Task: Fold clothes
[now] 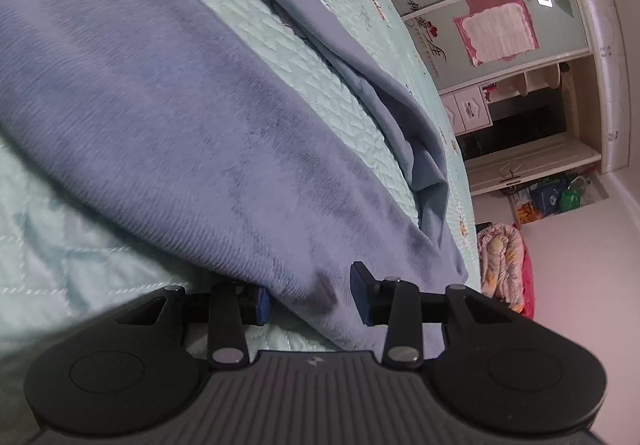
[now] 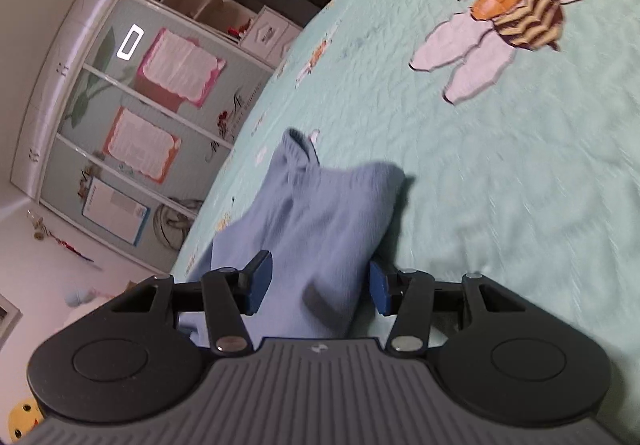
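**Blue garment lying on the quilted bed, both tools around its cloth**

The blue garment [image 1: 168,93] is lying spread across a mint-green quilted bedspread [image 1: 60,245], one broad panel running diagonally through the left wrist view and a second strip of the same cloth [image 1: 352,57] bunching into folds towards the bed's edge.

The left tool [image 1: 310,295] is sitting at the panel's lower end with cloth lying between its blue pads. The left pad is touching the fabric's edge, while the right pad is standing a little clear of it — whether the cloth is actually pinched, I cannot tell.

In the right wrist view, the right tool [image 2: 318,287] is straddling a raised, rumpled hump of the garment [image 2: 320,221]. Its jaws are standing apart with the fabric filling most of the gap; the pictures are blurred here, and whether the pads are pressing on it I cannot tell.

Around the work: a large stitched bee [image 2: 516,17] is decorating the bedspread beyond the hump, well apart from the cloth. Past the bed's edge a pale wardrobe [image 1: 580,45] is standing with pink-bordered sheets [image 1: 496,33] on its doors and open shelves beside them. On the floor beyond — bags [image 1: 556,197] and a patterned bundle [image 1: 500,261]. Nothing is lying on the garment itself.
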A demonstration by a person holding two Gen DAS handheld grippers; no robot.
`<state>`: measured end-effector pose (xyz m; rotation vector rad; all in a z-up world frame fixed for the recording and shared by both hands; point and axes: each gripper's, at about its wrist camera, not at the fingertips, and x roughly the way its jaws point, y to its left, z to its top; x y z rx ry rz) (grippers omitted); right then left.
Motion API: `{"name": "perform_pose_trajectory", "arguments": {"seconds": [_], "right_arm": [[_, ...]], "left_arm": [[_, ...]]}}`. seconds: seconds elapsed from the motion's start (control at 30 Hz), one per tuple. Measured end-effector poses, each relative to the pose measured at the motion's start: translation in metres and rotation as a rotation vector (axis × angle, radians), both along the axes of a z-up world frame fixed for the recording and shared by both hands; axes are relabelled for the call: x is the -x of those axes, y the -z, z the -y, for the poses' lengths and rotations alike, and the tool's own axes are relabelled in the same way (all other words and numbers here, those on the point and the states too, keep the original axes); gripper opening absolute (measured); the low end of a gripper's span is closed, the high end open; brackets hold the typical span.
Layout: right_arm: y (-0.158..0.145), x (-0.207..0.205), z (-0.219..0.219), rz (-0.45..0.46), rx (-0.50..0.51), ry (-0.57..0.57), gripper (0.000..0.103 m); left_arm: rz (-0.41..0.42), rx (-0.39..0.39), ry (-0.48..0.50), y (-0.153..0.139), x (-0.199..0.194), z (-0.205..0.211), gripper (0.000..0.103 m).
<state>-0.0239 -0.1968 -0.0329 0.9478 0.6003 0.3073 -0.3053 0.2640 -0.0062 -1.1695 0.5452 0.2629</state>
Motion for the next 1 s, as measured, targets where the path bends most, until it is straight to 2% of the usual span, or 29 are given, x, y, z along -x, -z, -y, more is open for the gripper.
{"name": "perform_pose_trajectory", "arguments": {"seconds": [0.1, 0.13, 0.17, 0.2, 0.23, 0.3, 0.43, 0.5, 0.6, 0.67, 0.77, 0.8, 0.87, 0.93, 1.0], "right_arm": [[0.003, -0.017, 0.001, 0.013, -0.016, -0.010, 0.048], [0.003, -0.019, 0.003, 0.010, -0.007, -0.020, 0.038], [0.004, -0.020, 0.004, 0.000, 0.008, -0.028, 0.030], [0.004, -0.021, 0.006, -0.009, 0.023, -0.035, 0.009], [0.005, -0.021, 0.008, -0.015, 0.029, -0.041, 0.007], [0.003, -0.015, 0.011, -0.001, 0.029, -0.039, 0.006], [-0.021, 0.007, 0.006, 0.067, 0.151, -0.035, 0.005], [-0.035, 0.022, 0.005, 0.108, 0.191, -0.033, 0.005], [-0.048, 0.049, 0.013, 0.134, 0.198, -0.047, 0.005], [-0.049, 0.061, 0.019, 0.114, 0.228, -0.062, 0.005], [-0.032, 0.067, 0.026, 0.048, 0.278, -0.082, 0.006], [-0.025, 0.067, 0.028, 0.020, 0.282, -0.089, 0.009], [-0.010, 0.068, 0.037, -0.005, 0.209, -0.078, 0.007], [-0.015, 0.077, 0.041, -0.004, 0.203, -0.039, 0.018], [-0.027, 0.090, 0.039, -0.006, 0.272, 0.003, 0.030]], "left_arm": [[-0.027, -0.064, 0.030, -0.005, -0.003, 0.003, 0.033], [-0.040, -0.080, 0.039, -0.006, -0.004, 0.003, 0.029], [-0.056, -0.094, 0.048, -0.006, -0.005, 0.002, 0.017], [-0.070, -0.104, 0.058, -0.006, -0.006, 0.000, 0.011], [-0.077, -0.111, 0.066, -0.006, -0.005, -0.002, 0.010], [-0.089, -0.134, 0.078, -0.008, -0.002, -0.003, 0.010], [-0.119, -0.213, 0.119, -0.020, 0.000, 0.002, 0.009], [-0.114, -0.195, 0.129, -0.023, 0.010, -0.002, 0.007], [-0.104, -0.159, 0.144, -0.028, 0.026, -0.009, 0.007], [-0.118, -0.137, 0.167, -0.022, 0.029, -0.013, 0.007], [-0.142, -0.106, 0.201, -0.008, 0.028, -0.019, 0.008], [-0.145, -0.119, 0.203, -0.008, 0.026, -0.019, 0.010], [-0.161, -0.185, 0.210, -0.014, 0.024, -0.013, 0.012], [-0.197, -0.285, 0.237, -0.027, 0.020, -0.004, 0.017], [-0.256, -0.371, 0.256, -0.038, 0.019, 0.004, 0.037]]}}
